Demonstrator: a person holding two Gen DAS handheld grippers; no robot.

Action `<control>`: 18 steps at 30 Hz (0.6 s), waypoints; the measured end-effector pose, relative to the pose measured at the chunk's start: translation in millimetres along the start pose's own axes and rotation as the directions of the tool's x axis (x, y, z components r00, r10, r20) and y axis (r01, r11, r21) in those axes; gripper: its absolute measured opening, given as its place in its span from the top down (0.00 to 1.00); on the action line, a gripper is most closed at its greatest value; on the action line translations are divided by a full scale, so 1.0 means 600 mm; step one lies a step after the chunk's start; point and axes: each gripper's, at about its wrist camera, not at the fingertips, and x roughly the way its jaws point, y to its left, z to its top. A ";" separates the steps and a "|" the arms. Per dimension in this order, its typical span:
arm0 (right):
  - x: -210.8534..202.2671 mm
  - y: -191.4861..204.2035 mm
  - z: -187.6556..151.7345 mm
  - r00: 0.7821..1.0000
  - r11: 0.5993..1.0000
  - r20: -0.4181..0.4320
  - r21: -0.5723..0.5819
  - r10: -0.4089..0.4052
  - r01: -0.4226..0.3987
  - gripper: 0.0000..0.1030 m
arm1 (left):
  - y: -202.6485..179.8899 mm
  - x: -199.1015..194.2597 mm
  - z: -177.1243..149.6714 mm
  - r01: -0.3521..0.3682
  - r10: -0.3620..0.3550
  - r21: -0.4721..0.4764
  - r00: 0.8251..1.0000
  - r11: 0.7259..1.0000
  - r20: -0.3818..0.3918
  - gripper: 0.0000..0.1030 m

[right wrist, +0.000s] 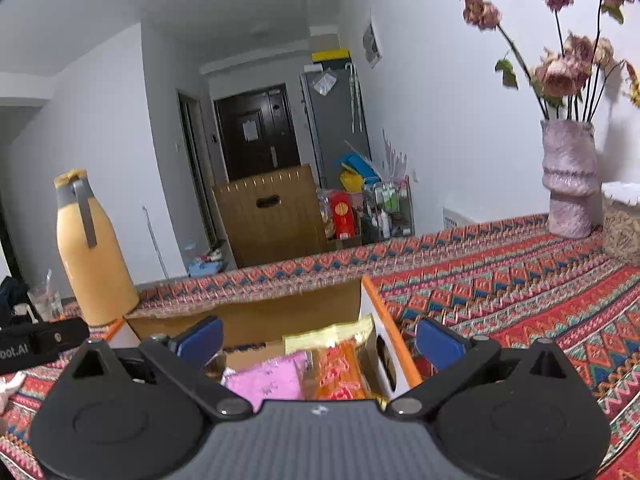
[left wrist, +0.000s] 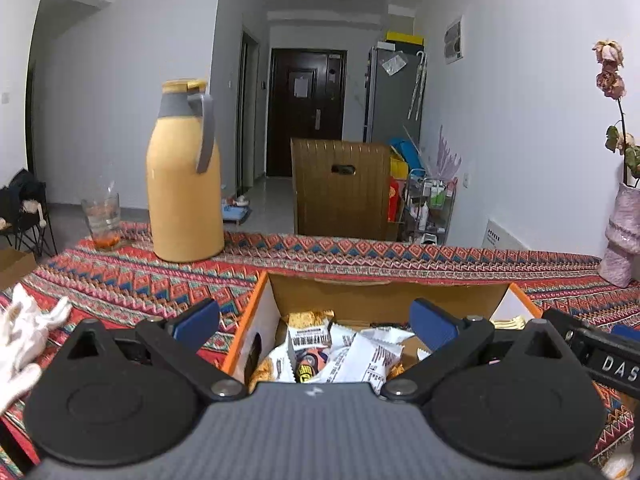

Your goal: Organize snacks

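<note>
Left tongs [left wrist: 316, 322] spread wide, empty, above cardboard box [left wrist: 248, 320] on patterned desk [left wrist: 140, 280]. Right tongs [right wrist: 319, 338] likewise released. Snack packets [left wrist: 348, 350] piled inside box. Yellow thermos [left wrist: 184, 176] far left.

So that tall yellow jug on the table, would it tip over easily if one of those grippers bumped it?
Possibly. The yellow jug is tall for its base, so a push near its grey collar could rock it. Its wide flat bottom on the patterned cloth probably steadies it against low nudges. Whether it is full, and so heavy, cannot be seen.
</note>
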 end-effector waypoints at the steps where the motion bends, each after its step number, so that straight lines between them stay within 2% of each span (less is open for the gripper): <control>1: -0.008 0.001 0.004 1.000 1.000 0.007 -0.003 0.002 -0.002 0.00 | -0.001 -0.008 0.002 0.001 -0.001 0.004 1.000 1.000 0.007 0.00; 9: -0.092 0.006 0.006 0.999 0.999 0.040 -0.027 0.036 -0.035 0.00 | 0.010 -0.089 -0.004 -0.003 0.001 0.039 0.999 0.999 0.047 0.00; 18: -0.205 0.006 -0.024 0.997 0.997 0.043 -0.047 0.071 -0.069 0.00 | 0.055 -0.200 -0.039 0.029 -0.030 0.031 0.999 0.999 0.032 0.00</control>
